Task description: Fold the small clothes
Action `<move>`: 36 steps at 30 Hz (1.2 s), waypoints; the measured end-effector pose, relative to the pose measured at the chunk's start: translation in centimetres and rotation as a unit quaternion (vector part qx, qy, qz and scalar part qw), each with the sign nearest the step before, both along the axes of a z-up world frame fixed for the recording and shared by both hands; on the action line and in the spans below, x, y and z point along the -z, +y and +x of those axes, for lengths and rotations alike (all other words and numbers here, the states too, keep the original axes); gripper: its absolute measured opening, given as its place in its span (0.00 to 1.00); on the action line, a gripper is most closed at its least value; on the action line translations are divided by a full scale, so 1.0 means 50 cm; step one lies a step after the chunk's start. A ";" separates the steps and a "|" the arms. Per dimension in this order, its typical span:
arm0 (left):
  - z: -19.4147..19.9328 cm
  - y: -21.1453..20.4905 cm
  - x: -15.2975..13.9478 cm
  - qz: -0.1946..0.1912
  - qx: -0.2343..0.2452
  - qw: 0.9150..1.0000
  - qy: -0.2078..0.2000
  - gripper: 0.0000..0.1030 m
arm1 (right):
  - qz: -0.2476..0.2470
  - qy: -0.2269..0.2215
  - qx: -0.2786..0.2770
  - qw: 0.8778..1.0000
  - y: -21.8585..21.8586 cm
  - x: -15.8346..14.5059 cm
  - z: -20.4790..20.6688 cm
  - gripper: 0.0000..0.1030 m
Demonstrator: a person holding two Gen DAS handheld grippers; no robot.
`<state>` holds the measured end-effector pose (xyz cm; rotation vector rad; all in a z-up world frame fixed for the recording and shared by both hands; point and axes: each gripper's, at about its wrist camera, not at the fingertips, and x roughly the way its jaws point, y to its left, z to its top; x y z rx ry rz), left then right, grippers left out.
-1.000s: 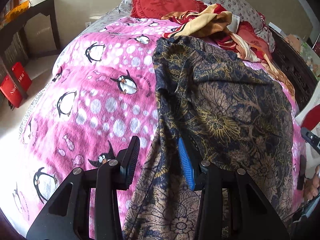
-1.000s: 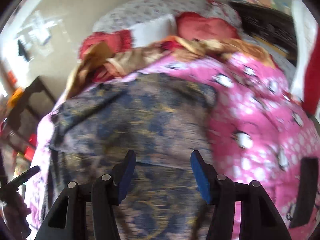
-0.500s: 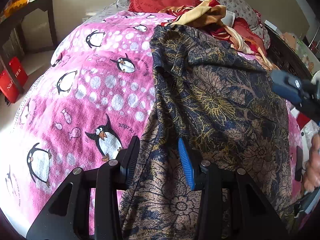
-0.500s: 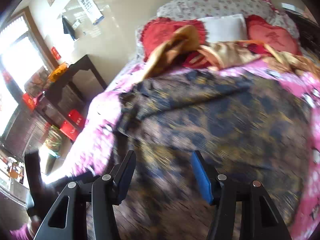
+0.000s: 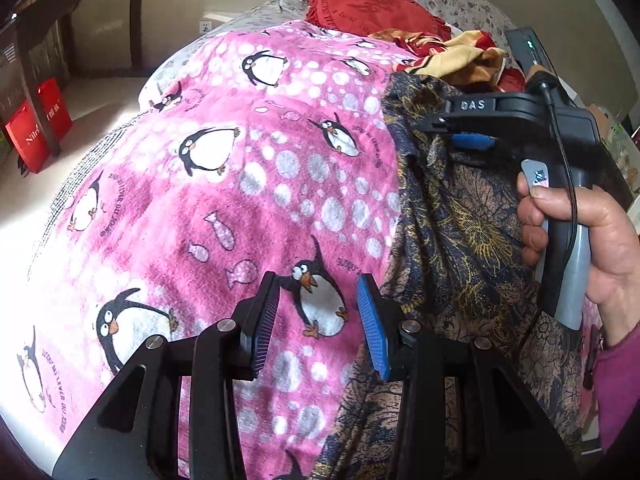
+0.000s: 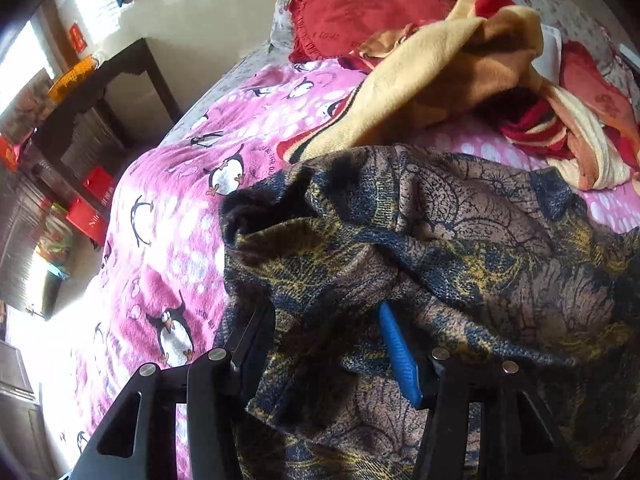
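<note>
A dark blue and gold floral garment [image 5: 460, 240] lies on the pink penguin blanket [image 5: 220, 200], on the right side of the left wrist view. My left gripper [image 5: 318, 312] is open and empty over the blanket, just left of the garment's edge. My right gripper [image 5: 448, 128], held by a hand, reaches over the garment's far left corner. In the right wrist view the right gripper [image 6: 324, 340] is open, with bunched garment cloth [image 6: 440, 248] lying between its fingers.
A crumpled yellow and red blanket [image 6: 460, 64] and a red heart cushion [image 6: 348, 8] lie at the head of the bed. A dark wooden table [image 5: 80, 20] and red bags [image 5: 38, 128] stand on the floor at the left.
My left gripper has shifted left, off the garment and over the pink blanket. My right gripper has swung across to the garment's far left corner, where cloth now bunches between its fingers.
</note>
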<state>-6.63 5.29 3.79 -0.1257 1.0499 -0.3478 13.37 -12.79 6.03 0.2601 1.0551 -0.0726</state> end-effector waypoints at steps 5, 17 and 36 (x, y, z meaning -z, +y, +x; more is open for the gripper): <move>0.011 0.030 0.006 -0.021 -0.021 0.999 0.013 0.39 | 0.043 -0.028 0.004 0.999 -0.012 -0.025 -0.009 0.04; -0.036 0.011 -0.029 -0.004 -0.005 1.000 -0.010 0.39 | 0.067 -0.061 -0.073 0.993 -0.002 -0.060 -0.155 0.46; -0.177 -0.042 -0.046 0.061 0.058 0.996 -0.016 0.39 | 0.066 -0.061 0.146 0.985 -0.391 -0.090 -0.969 0.76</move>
